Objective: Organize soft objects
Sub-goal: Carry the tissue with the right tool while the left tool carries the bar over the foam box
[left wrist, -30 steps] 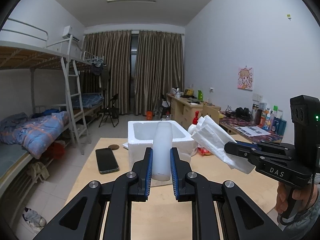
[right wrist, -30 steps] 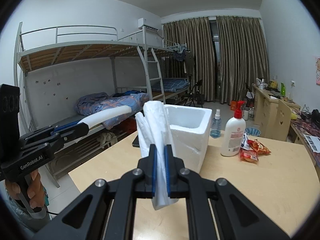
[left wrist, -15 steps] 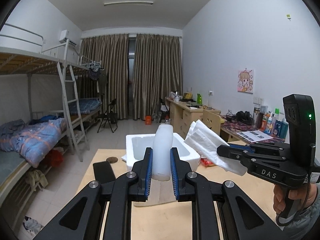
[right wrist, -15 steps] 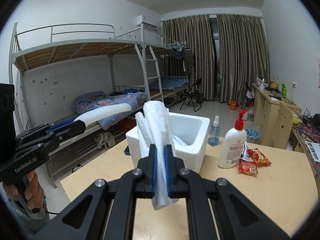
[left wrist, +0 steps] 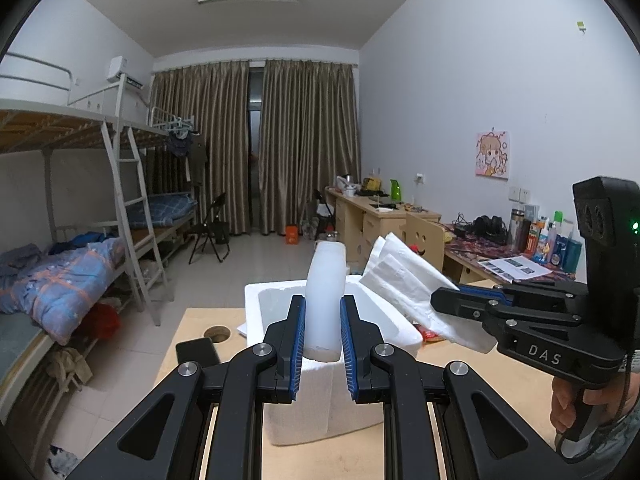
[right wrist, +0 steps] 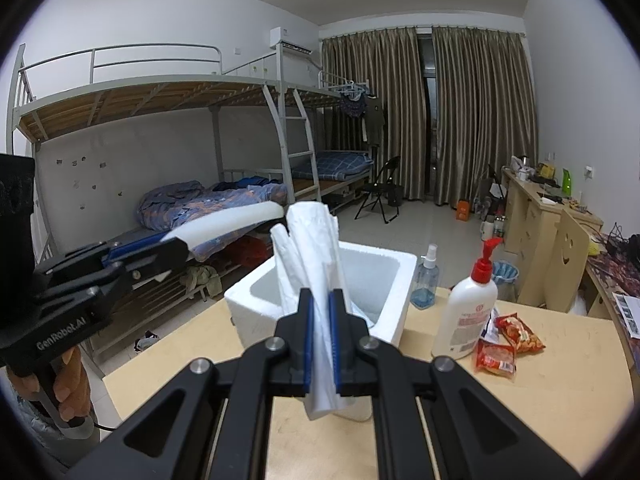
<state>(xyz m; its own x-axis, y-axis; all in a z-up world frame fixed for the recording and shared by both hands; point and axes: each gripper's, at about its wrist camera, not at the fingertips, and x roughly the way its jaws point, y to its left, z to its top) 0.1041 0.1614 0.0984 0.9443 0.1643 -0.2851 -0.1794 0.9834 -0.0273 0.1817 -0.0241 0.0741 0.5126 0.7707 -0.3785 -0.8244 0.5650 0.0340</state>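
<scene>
Left wrist view looks across a wooden table toward a far curtained window, with a bunk bed along the left wall. On the table stands a white foam box, open at the top, with a dark phone lying to its left.

Above the near edge of the box, the left gripper has its blue pads pressed on both sides of a white foam strip, which stands upright. To the right and just beside the box, the right gripper is clamped tight on a bundle of crumpled white foam sheets fanning up and left.

In the right wrist view the sheets rise before the box. A lotion pump bottle, a small spray bottle and red snack packets sit to its right.
</scene>
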